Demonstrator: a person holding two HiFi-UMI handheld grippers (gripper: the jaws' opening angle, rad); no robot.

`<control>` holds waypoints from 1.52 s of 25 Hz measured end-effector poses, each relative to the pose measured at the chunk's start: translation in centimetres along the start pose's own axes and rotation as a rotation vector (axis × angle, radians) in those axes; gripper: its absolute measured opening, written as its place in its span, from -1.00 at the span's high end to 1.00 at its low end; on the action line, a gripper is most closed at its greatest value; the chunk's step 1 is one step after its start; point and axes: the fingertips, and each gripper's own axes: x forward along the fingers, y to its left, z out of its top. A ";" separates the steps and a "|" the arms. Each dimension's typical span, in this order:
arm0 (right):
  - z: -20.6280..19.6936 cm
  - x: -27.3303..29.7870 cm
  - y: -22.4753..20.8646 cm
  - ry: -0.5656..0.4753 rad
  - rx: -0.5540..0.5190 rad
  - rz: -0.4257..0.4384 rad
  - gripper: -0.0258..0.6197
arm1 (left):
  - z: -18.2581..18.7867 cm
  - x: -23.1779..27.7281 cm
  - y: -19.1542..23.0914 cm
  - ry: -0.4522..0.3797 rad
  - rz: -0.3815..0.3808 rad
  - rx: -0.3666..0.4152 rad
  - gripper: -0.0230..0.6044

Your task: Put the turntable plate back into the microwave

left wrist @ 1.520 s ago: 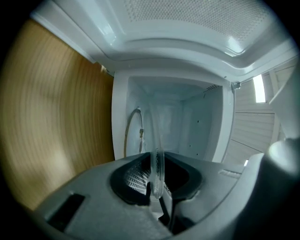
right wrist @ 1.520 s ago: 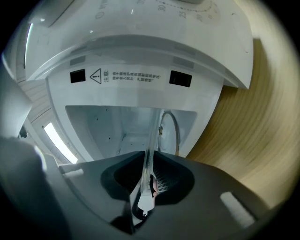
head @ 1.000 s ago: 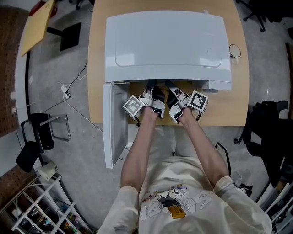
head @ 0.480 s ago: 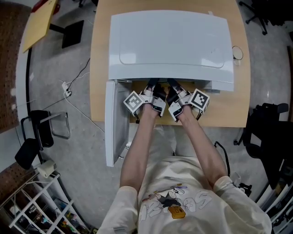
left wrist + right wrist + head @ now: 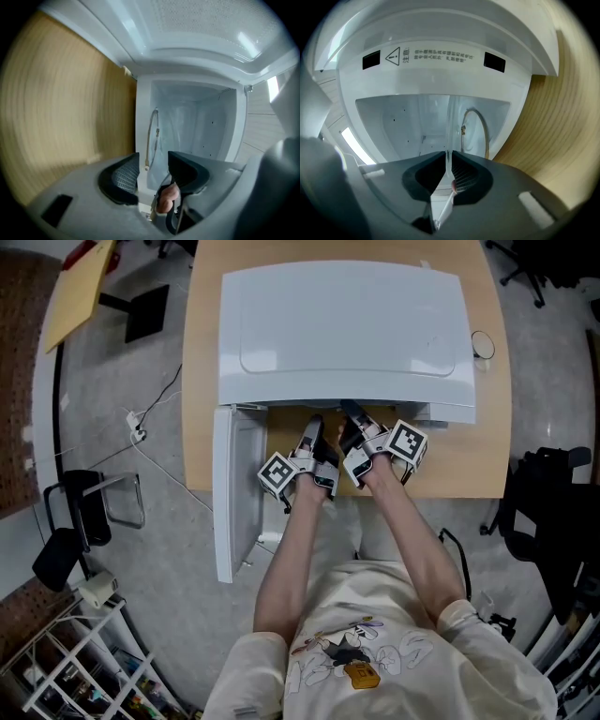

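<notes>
I am standing at the 6 o'clock edge of the wooden worktop [image 5: 487,427], reaching both tools into the mouth of the white microwave [image 5: 342,329], which is sitting at 12 o'clock from me with its door [image 5: 234,493] hanging open at 9 o'clock. My right gripper [image 5: 352,427] is holding the clear glass turntable plate [image 5: 449,131] by its near rim: its fingers [image 5: 464,176] are clamping together on the thin glass, which is running edge-on from between the pads toward 12 o'clock in the right gripper view, into the pale cavity [image 5: 408,126]. The plate is therefore sitting partly inside the oven, in my right grip and not lying free. The roller ring [image 5: 485,131] is showing inside the cavity at 1 o'clock from those fingers, beyond the plate. A warning label [image 5: 429,57] is running across the frame above the opening, at 12 o'clock. My left gripper [image 5: 314,432] is sitting at 8 o'clock from the right one, just beside it and a little nearer to me, at the oven's mouth. Its fingers [image 5: 122,180] are opening and are standing wide apart; the plate's clear edge is showing in the gap between them, with neither pad pressing on it as far as I can tell.
</notes>
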 end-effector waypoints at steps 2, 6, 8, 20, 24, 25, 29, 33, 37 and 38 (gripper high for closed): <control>0.0 0.1 0.1 0.001 -0.012 0.007 0.77 | 0.4 0.6 -0.6 -0.019 -0.041 -0.039 0.27; 0.2 -0.2 -0.6 -0.005 -0.006 -0.010 0.77 | 1.2 2.1 -1.0 -0.026 -0.040 -0.029 0.36; 0.2 -0.3 -0.8 -0.004 -0.004 -0.014 0.77 | 1.5 2.4 -0.9 -0.023 -0.025 -0.005 0.50; 1.5 -0.1 -1.5 -0.051 0.038 -0.039 0.79 | 2.0 3.9 -1.7 -0.007 -0.061 -0.086 0.81; 1.6 0.0 -1.4 -0.051 0.032 -0.043 0.79 | 1.9 2.5 -2.0 -0.044 -0.090 -0.135 0.61; 1.5 0.0 -1.6 -0.052 0.037 -0.045 0.79 | 1.9 2.1 -2.1 -0.060 -0.103 -0.146 0.60; 1.4 -0.3 -2.1 -0.054 0.036 -0.060 0.79 | 2.1 1.3 -2.4 -0.088 -0.140 -0.150 0.54; 1.3 -0.3 -2.8 -0.052 0.038 -0.080 0.80 | 2.6 2.4 -2.5 -0.085 -0.139 -0.136 0.50; 1.2 -0.4 -3.8 -0.055 0.055 -0.099 0.80 | 2.7 3.8 -2.9 -0.066 -0.126 -0.098 0.45; 1.2 -0.6 -4.0 -0.060 0.058 -0.105 0.80 | 2.6 4.1 -3.1 -0.050 -0.116 -0.082 0.46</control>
